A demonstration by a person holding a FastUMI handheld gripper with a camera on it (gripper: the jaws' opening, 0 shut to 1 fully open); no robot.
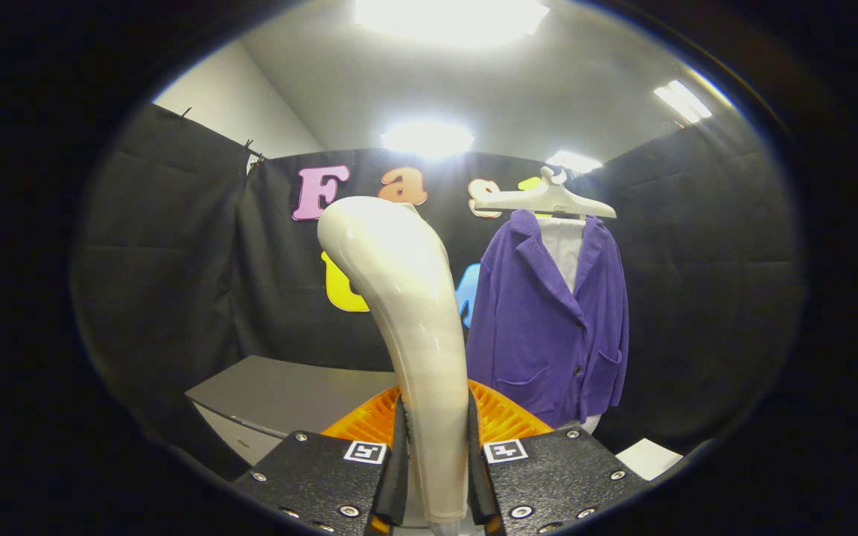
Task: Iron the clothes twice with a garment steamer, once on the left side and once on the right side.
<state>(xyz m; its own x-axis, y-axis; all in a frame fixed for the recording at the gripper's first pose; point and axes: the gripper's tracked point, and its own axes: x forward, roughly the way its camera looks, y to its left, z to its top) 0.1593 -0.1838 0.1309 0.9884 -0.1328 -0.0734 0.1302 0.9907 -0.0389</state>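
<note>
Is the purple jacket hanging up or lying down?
Hanging up. The purple jacket hangs from a white hanger, beyond the gripper, whose fingers clamp the garment steamer.

The gripper [435, 476] stands level and points toward the far wall, its two black fingers [398, 476] closed tight on either side of the cream steamer handle [407, 313] rising between them.

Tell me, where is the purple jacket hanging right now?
In the gripper view, the purple jacket hangs on a white hanger against the black wall, beyond and right of the steamer clamped between the gripper fingers.
</note>
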